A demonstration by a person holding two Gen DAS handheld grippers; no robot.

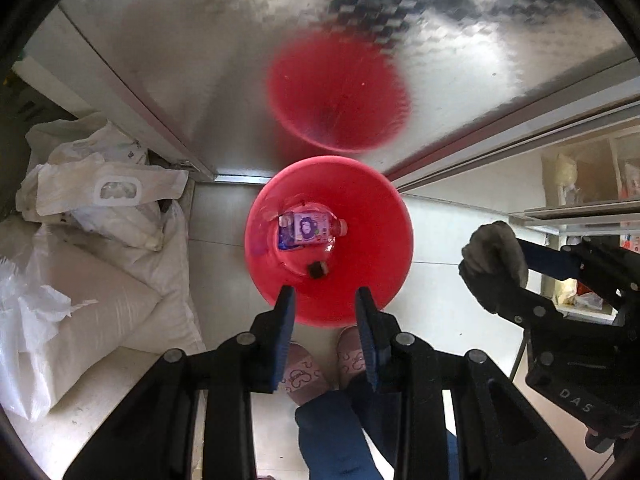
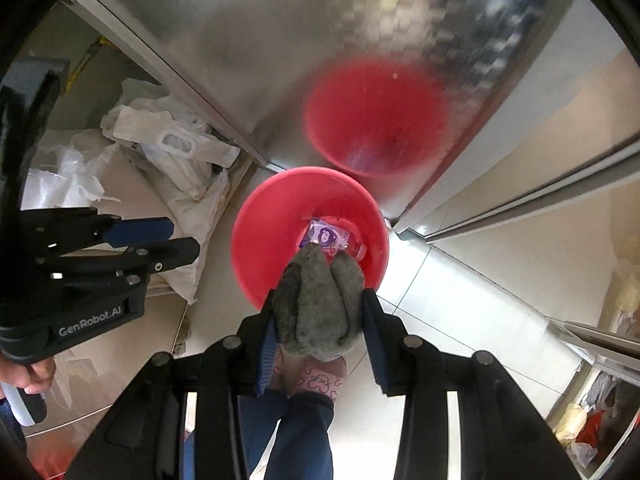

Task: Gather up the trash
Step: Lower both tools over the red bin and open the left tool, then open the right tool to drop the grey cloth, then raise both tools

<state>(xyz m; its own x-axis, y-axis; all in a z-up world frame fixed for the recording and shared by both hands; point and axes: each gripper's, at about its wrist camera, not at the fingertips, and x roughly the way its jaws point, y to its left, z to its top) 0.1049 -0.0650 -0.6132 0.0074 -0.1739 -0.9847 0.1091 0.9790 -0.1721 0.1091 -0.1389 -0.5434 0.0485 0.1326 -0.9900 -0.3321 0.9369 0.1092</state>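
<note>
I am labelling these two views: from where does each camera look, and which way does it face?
Left wrist: on the left hand-held gripper, facing down into the red bin; slippers and legs show.
Right wrist: on the right hand-held gripper, which grips a grey cloth, facing down; a hand shows.
Shared: bin, purple-labelled bottle, white bags.

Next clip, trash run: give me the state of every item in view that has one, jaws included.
red bin: upright on the floor, uncovered, partly filled
plastic bottle: lying on its side in the bin
left gripper: jaws open, empty, above the bin's near rim
right gripper: jaws shut on the grey cloth
grey cloth: bunched, held over the bin
white sacks: piled against the wall
</note>
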